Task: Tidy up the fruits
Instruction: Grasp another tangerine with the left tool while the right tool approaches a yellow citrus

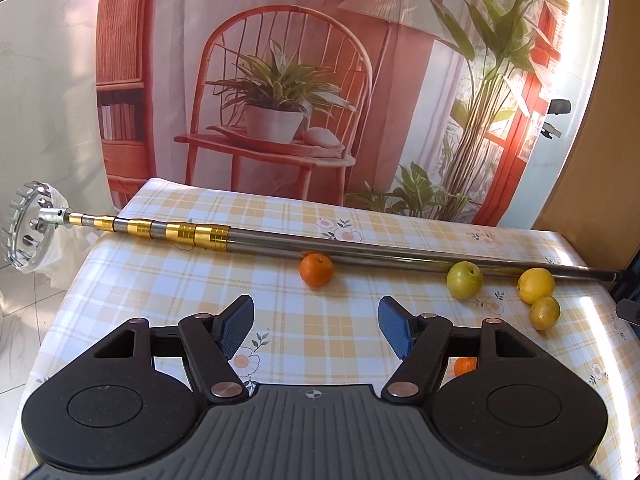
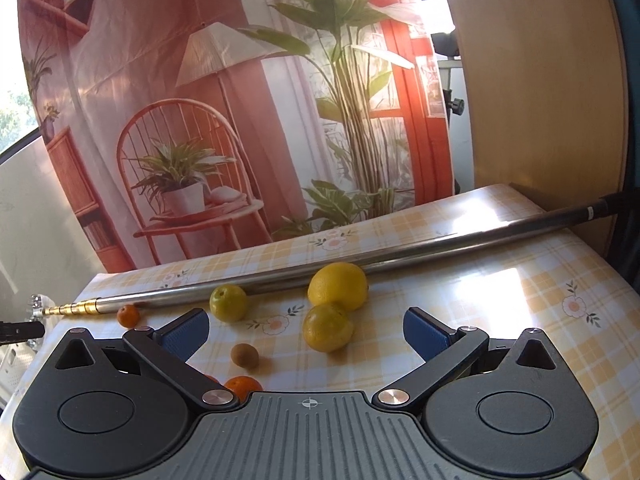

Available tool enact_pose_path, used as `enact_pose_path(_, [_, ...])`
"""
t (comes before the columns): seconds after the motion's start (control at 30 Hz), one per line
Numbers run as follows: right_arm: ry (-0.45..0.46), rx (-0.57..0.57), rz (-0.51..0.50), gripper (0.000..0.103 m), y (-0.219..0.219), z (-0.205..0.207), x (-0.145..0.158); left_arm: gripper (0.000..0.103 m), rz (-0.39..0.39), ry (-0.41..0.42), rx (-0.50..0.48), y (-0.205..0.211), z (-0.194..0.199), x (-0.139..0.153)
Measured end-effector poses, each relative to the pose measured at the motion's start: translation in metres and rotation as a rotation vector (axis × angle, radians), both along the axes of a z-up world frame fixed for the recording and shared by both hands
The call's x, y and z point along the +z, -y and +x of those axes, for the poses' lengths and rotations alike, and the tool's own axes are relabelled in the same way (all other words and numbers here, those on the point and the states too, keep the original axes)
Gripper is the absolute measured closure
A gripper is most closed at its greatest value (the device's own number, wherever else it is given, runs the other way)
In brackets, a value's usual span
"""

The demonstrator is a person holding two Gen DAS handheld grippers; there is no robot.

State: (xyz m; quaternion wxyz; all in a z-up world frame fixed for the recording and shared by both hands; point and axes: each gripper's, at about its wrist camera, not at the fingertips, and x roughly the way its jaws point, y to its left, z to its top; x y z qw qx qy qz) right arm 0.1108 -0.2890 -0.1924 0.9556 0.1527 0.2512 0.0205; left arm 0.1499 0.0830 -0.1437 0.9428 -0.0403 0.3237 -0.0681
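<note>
Both claws hang released over the worktop (image 1: 168, 248), whose glossy checked yellow-and-white cloth bears small printed flowers; the left claw (image 1: 316, 326) and the right claw (image 2: 306, 326) each show ribbed blue pads on matte black linkages, with nothing between them. A long telescopic pole (image 1: 360, 249) of polished steel with gold-banded segments lies across the worktop, its toothed metal ring and white bag (image 1: 28, 224) overhanging the edge. Just in front of it sit a dimpled round orange (image 1: 316, 269), a smooth green fruit (image 1: 464, 280) and two yellow lemons (image 1: 536, 285) touching each other, while a small fuzzy brown fruit (image 2: 244, 355) lies nearer the right claw.
</note>
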Motion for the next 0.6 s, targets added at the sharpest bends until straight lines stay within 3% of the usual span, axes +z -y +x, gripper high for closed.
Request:
enact_pose_path(0.13, [-0.025, -0.024, 0.041, 0.000, 0.008, 0.009, -0.007, 0.032, 0.022, 0.004, -0.031, 0.010, 0.023, -0.007])
enact_pose_path(0.5, [0.037, -0.037, 0.079, 0.000, 0.012, 0.023, -0.028, 0.034, 0.052, -0.028, -0.047, 0.033, 0.091, -0.043])
enact_pose_path(0.6, [-0.032, -0.004, 0.078, 0.000, 0.015, 0.035, -0.035, 0.034, 0.061, -0.033, -0.034, 0.033, 0.104, -0.052])
